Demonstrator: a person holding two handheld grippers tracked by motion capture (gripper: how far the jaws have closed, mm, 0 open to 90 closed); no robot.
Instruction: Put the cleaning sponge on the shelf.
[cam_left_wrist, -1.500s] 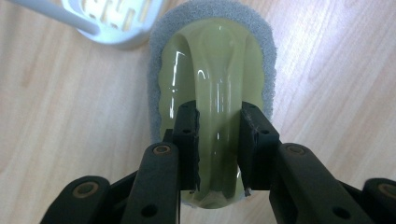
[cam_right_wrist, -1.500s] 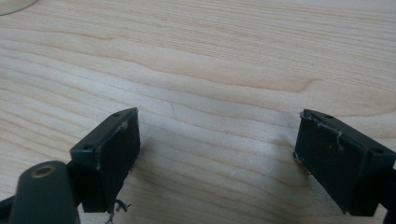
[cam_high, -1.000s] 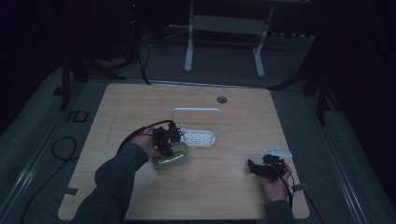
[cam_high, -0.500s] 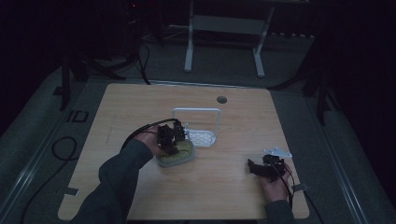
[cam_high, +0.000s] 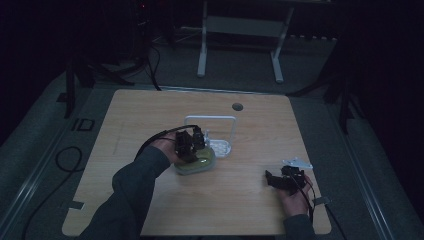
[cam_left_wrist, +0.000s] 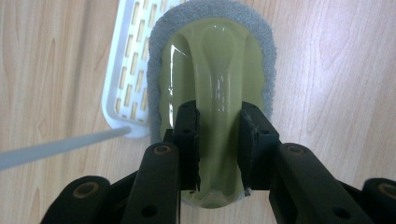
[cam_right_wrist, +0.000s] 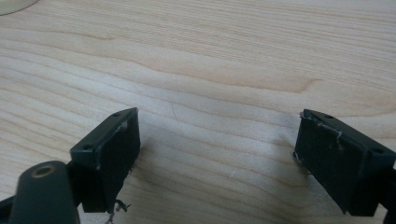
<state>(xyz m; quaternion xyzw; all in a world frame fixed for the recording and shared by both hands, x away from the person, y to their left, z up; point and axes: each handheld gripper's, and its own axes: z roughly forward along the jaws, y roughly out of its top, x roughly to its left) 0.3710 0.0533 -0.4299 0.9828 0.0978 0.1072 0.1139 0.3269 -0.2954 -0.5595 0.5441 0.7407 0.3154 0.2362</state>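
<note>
An olive-green scrubber with a grey pad rim (cam_left_wrist: 212, 60) lies on the wooden table, partly over a white slotted tray (cam_left_wrist: 128, 56). My left gripper (cam_left_wrist: 218, 135) is shut on the scrubber's raised green handle ridge. In the high view the scrubber (cam_high: 196, 165) sits near the table's middle under the left gripper (cam_high: 189, 145), beside the white tray (cam_high: 221, 147). My right gripper (cam_right_wrist: 217, 154) rests low over bare wood, jaws wide open with nothing between them. It appears at the table's front right (cam_high: 282, 180).
A white wire frame (cam_high: 210, 120) rises over the tray's back. A round cable hole (cam_high: 237, 106) is set in the far part of the table (cam_high: 150, 115). A small white plate (cam_high: 297, 163) lies by the right hand. Dark floor, cables and stand legs surround the table.
The left gripper and the scrubber have shifted slightly toward the tray. The right gripper has stayed put.
</note>
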